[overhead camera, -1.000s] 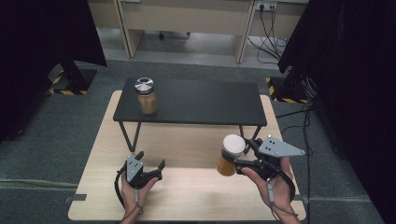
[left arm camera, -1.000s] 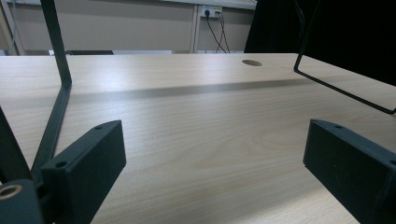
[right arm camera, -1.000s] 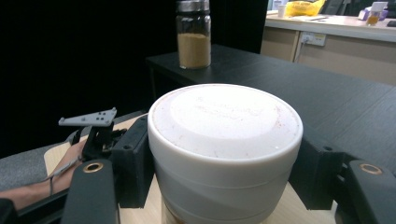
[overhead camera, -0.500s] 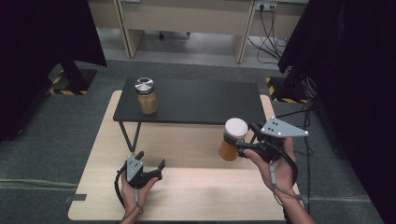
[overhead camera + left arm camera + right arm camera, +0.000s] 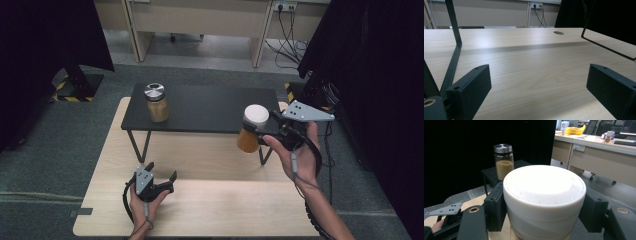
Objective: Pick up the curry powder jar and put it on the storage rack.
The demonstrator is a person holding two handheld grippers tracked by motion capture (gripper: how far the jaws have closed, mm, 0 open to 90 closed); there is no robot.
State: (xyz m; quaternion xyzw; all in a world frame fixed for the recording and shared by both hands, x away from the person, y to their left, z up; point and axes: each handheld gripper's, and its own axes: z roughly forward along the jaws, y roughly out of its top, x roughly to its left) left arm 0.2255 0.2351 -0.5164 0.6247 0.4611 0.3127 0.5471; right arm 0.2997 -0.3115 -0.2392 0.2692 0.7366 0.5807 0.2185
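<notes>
The right claw (image 5: 256,131) has a white-lidded jar (image 5: 251,129) clamped between its jaws, gripped up around the lid. In the right gripper view the lid (image 5: 544,192) sits square between the two black pads, so the hold looks solid. The jar is up in the air at the right front corner of the little black shelf (image 5: 200,107), roughly level with its top, with amber stuff showing in the glass below the lid.

My guess is it's headed onto the shelf, alongside the steel-lidded jar (image 5: 156,102) standing at the left end. If so, here's how I'd do it:

- Get the jar's base properly above the shelf edge before going across. It hangs well below the jaws, so the bottom could clip that front edge.
- Keep it upright. A lid-only grip means a tilt could let the glass swing.
- Plenty of free shelf on the right half, so there's no need to crowd the other jar.
- Set it down flat, then let go. Don't drop it the last bit.

The left claw (image 5: 161,180) is just parked low over the bench (image 5: 210,205), jaws wide with nothing in them. Its own view shows bare wood (image 5: 531,75) between them. Fine where it is, out of the way.
</notes>
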